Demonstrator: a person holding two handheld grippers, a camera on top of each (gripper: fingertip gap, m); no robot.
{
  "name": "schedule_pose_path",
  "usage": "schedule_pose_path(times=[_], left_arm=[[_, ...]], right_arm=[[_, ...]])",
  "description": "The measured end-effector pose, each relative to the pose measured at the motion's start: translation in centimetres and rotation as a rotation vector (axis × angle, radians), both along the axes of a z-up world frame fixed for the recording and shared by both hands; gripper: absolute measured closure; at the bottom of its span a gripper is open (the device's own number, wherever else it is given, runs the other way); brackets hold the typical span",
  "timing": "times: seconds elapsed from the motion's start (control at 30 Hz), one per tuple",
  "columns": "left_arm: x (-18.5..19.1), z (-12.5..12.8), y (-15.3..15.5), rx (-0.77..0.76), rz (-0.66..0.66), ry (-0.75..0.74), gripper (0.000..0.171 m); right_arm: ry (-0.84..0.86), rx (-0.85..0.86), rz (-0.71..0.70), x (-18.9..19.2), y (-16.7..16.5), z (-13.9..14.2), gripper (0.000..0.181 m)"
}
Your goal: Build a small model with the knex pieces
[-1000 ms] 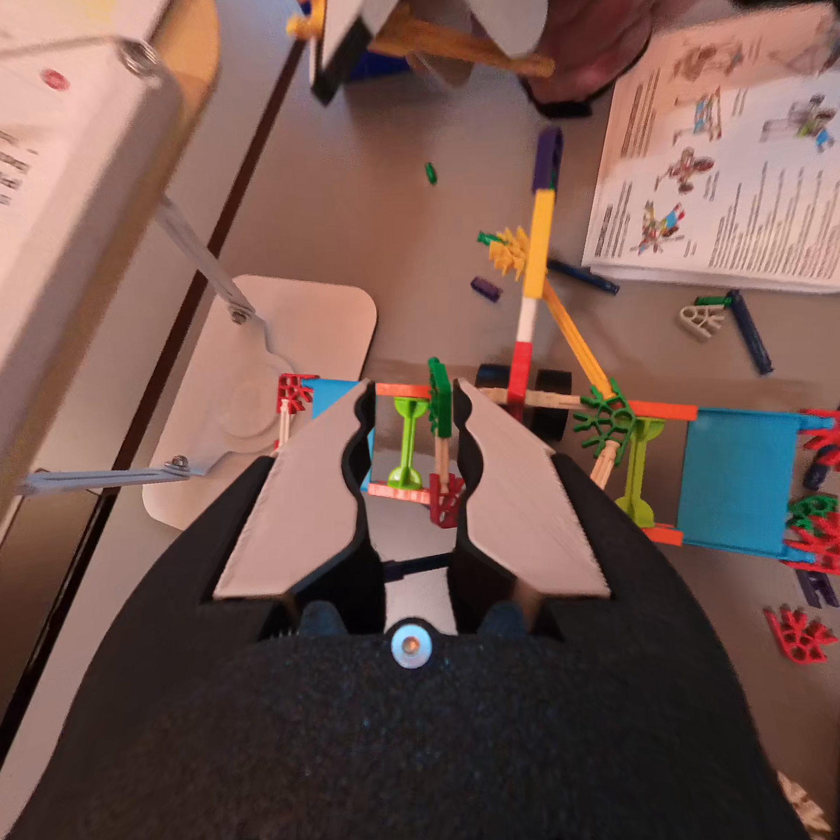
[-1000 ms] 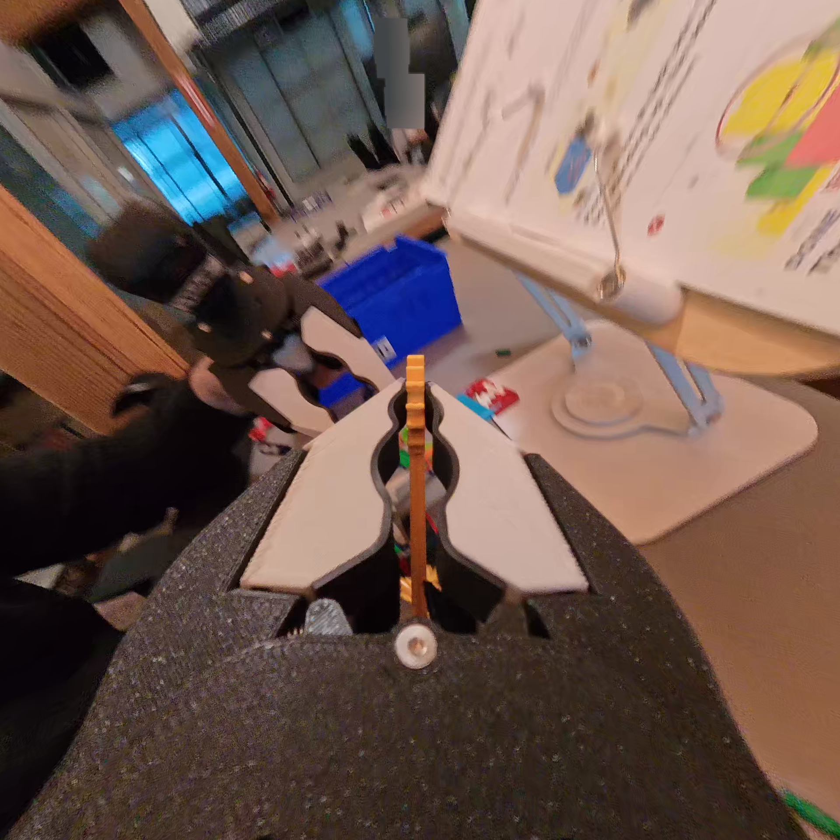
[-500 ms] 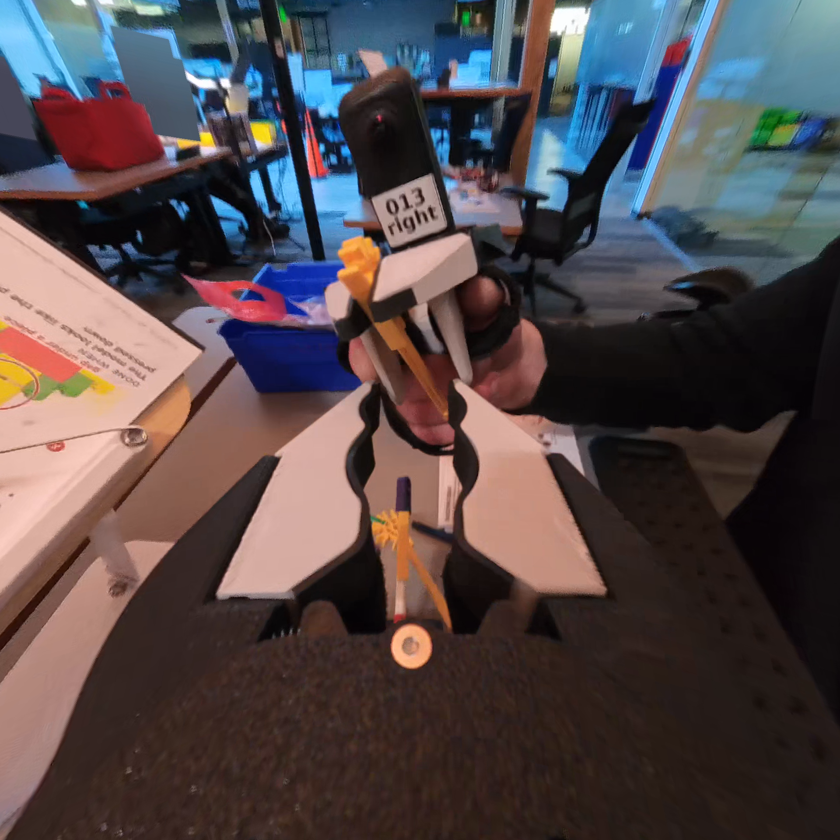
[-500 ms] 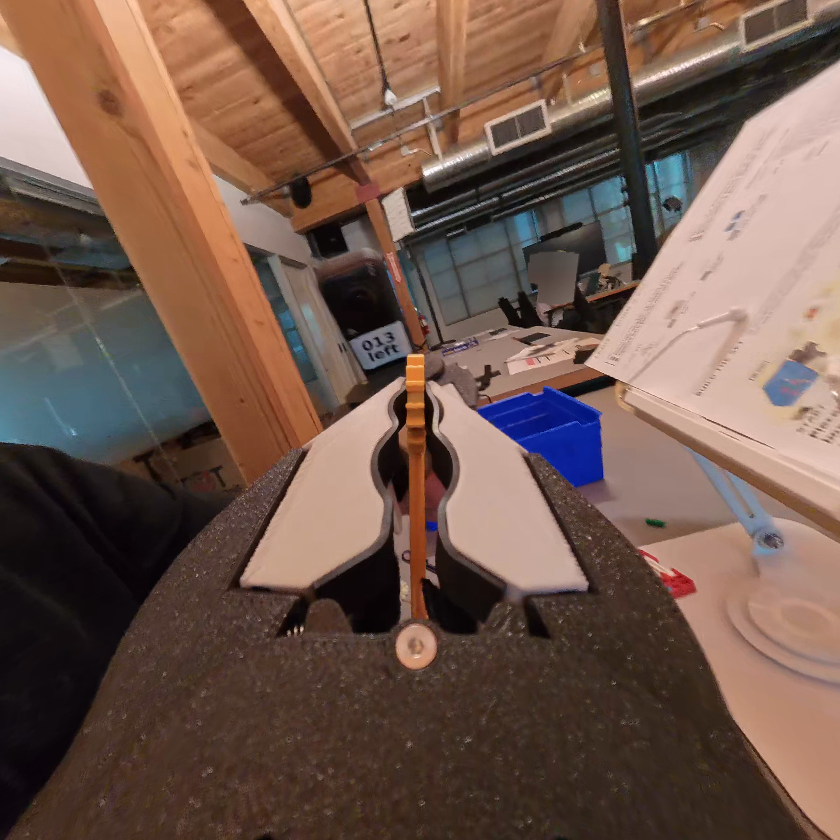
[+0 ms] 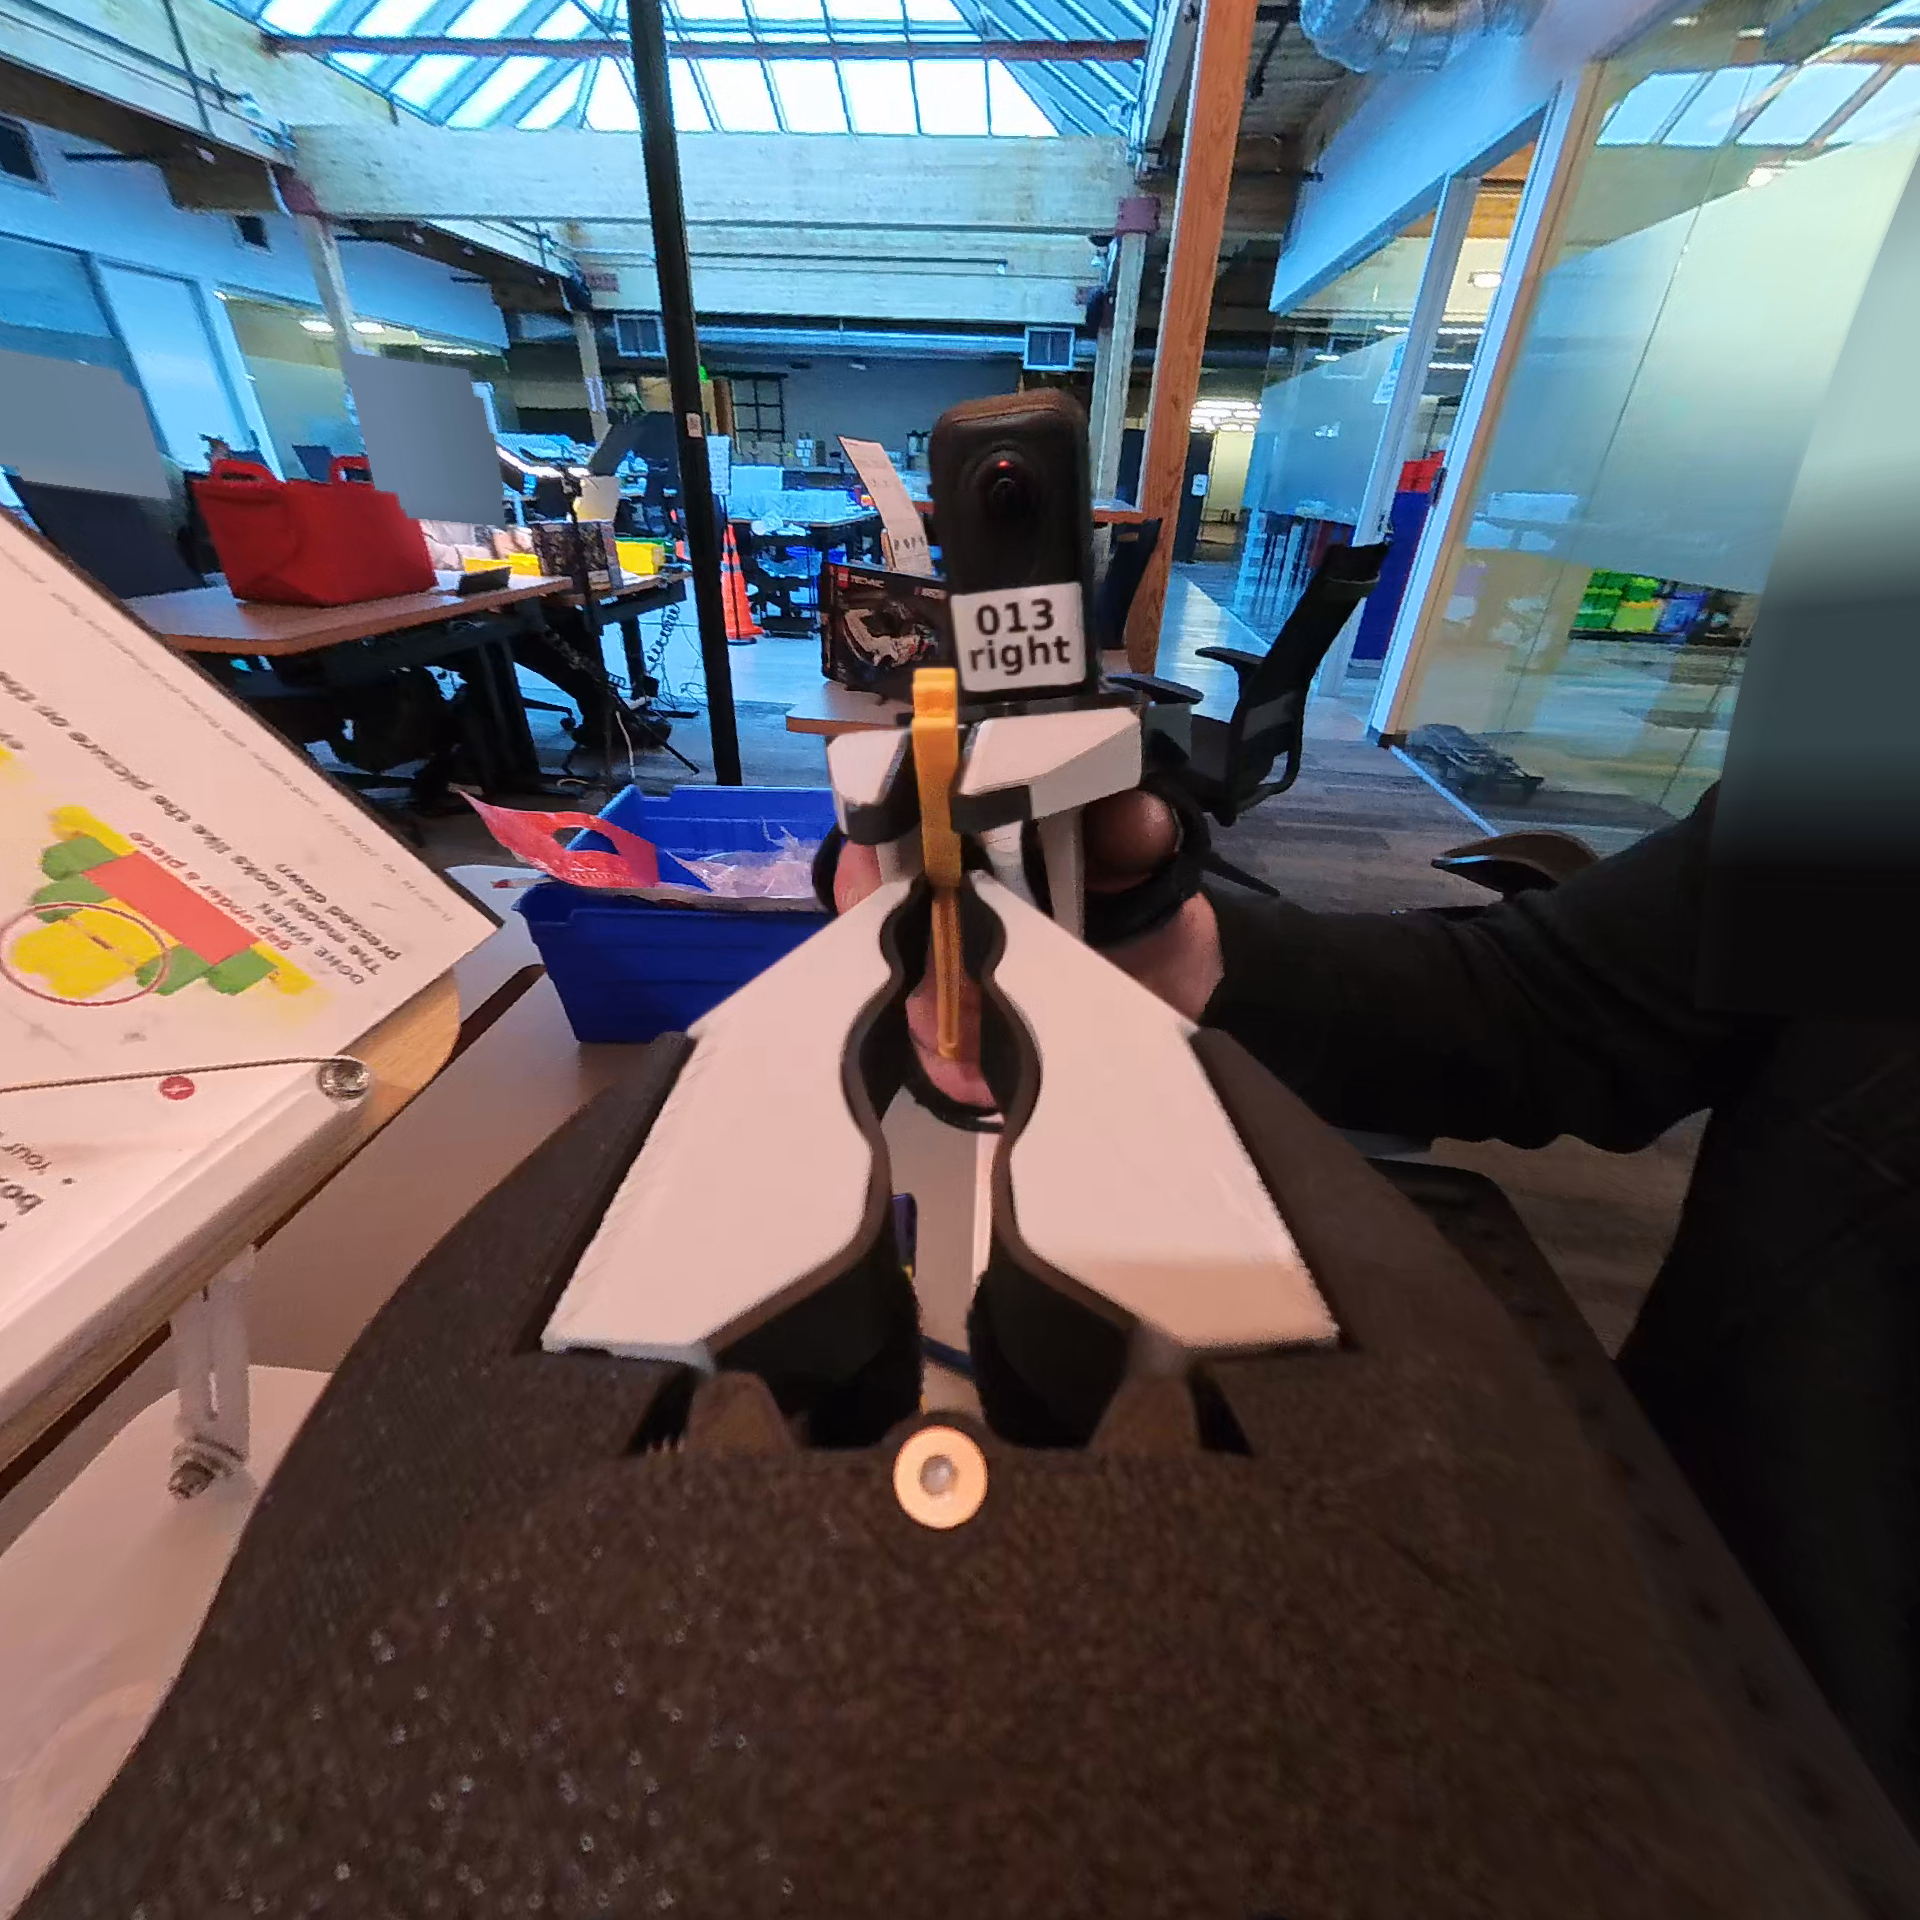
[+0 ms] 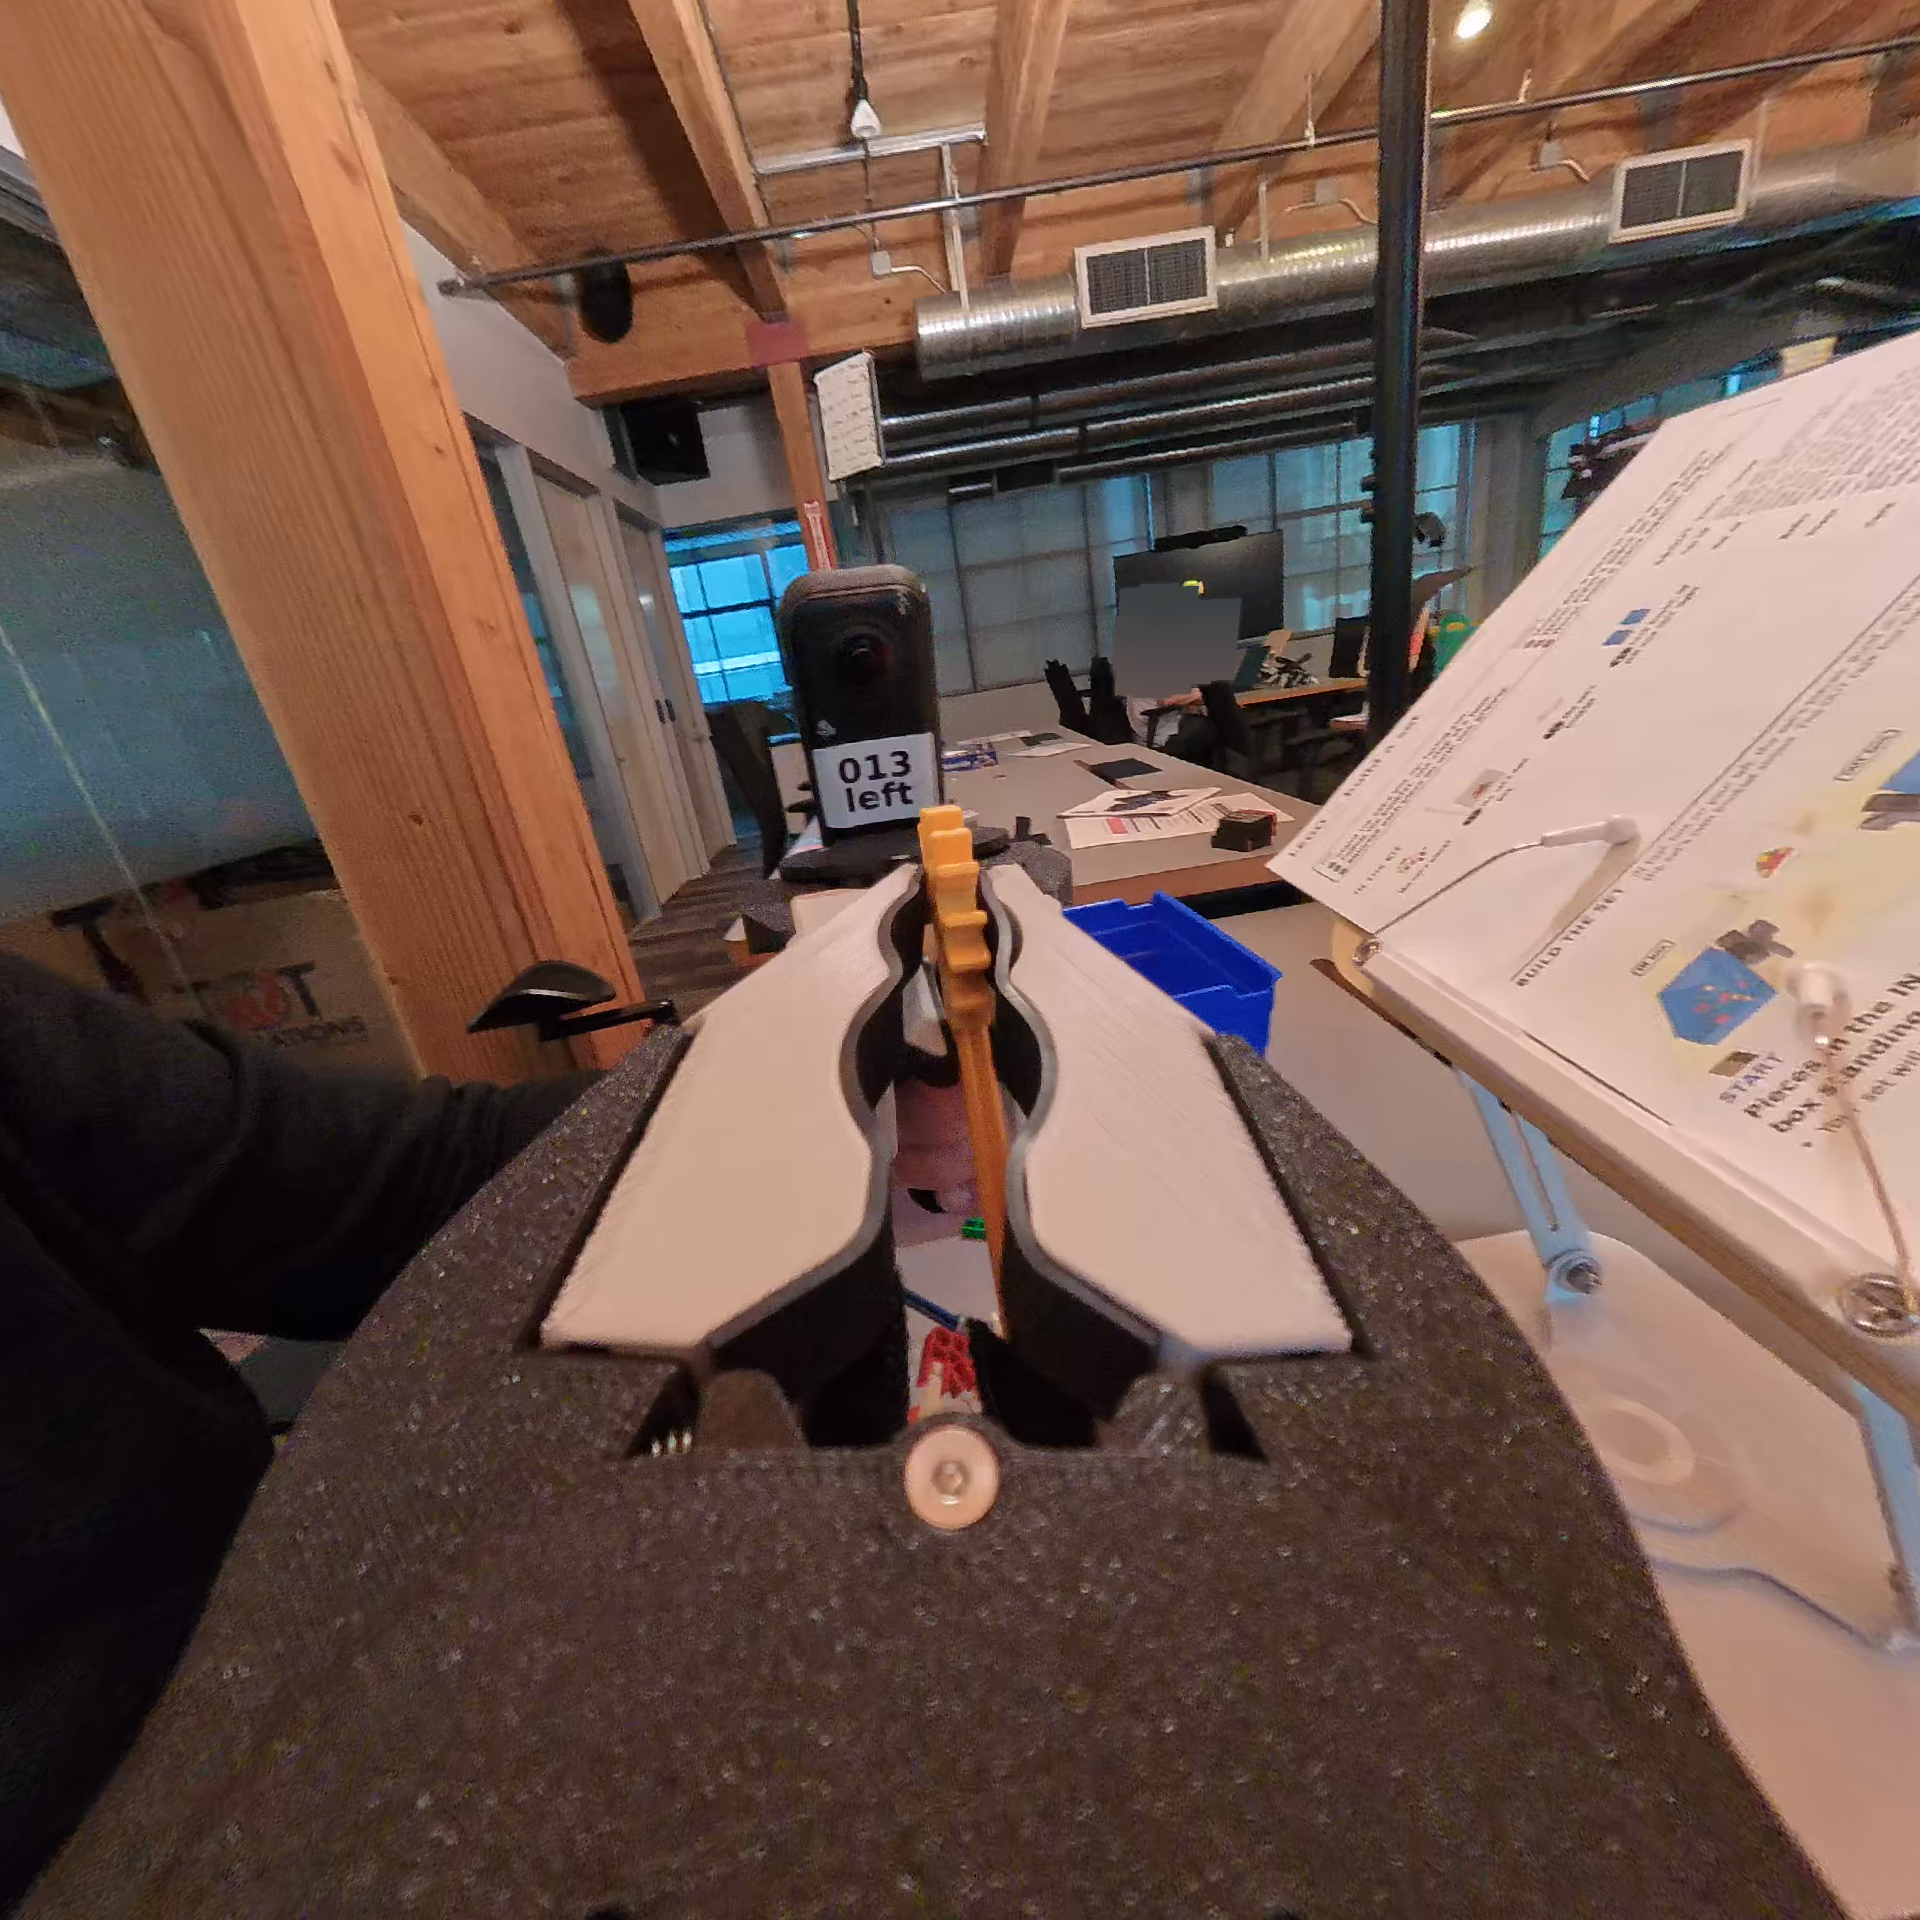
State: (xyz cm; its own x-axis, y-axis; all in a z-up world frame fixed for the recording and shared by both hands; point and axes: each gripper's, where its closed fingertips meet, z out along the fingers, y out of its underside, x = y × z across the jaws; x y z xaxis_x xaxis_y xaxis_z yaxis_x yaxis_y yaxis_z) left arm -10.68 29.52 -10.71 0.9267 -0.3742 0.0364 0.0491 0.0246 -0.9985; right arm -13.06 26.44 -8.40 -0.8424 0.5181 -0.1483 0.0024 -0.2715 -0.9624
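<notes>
Right wrist view: right gripper (image 6: 951, 904) clamped on a yellow toy rod (image 6: 966, 997), rod upright between the fingers.
Left wrist view: left gripper (image 5: 943, 914) slightly apart, empty, facing the rod.
Instruction booklet (image 6: 1662, 810): propped on a stand.
Blue bin (image 5: 665, 935): on the desk (image 5: 488, 1091).

Each gripper (image 5: 940, 925) (image 6: 951, 904) is built with a black speckled foam body, two pale grey fingers (image 5: 748, 1153) edged in black, and a silver screw (image 5: 940, 1475) at the base (a black camera (image 5: 1008, 499) with a white label is mounted on top). A black sleeve (image 5: 1455, 997) is worn.
</notes>
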Motion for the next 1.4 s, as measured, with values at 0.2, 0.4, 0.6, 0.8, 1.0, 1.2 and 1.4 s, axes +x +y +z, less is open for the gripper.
schedule_pose_path(times=[0.2, 0.4, 0.6, 0.8, 1.0, 1.2, 1.4], left_arm=[[-1.8, 1.2, -1.2, 0.046, 0.022, -0.042, 0.169], [-2.8, 2.4, -2.1, 0.119, 0.028, -0.103, 0.168], [-2.6, 3.2, -2.4, 0.178, 0.012, -0.12, 0.168], [-3.0, 3.5, -3.1, 0.168, -0.008, -0.103, 0.15], [-3.1, 3.8, -3.8, 0.135, 0.016, -0.013, 0.154], [-2.6, 4.2, -4.0, 0.149, 0.06, 0.099, 0.164], [-3.5, 4.7, -4.1, 0.177, 0.248, 0.284, 0.164]], right_arm=[[0.003, 0.059, -0.054, -0.7, 1.0, 0.6, 0.167], [0.001, 0.261, -0.149, -1.7, 1.8, -0.6, 0.159], [-0.08, 0.347, -0.037, -0.8, 0.5, -2.6, 0.161], [-0.074, 0.446, -0.06, -0.7, 0.5, -3.2, 0.177], [-0.105, 0.505, -0.022, -0.1, 0.8, -4.2, 0.178], [-0.101, 0.551, -0.046, -0.1, 0.2, -4.5, 0.178], [-0.11, 0.543, -0.12, -0.9, -0.1, -4.0, 0.179]])
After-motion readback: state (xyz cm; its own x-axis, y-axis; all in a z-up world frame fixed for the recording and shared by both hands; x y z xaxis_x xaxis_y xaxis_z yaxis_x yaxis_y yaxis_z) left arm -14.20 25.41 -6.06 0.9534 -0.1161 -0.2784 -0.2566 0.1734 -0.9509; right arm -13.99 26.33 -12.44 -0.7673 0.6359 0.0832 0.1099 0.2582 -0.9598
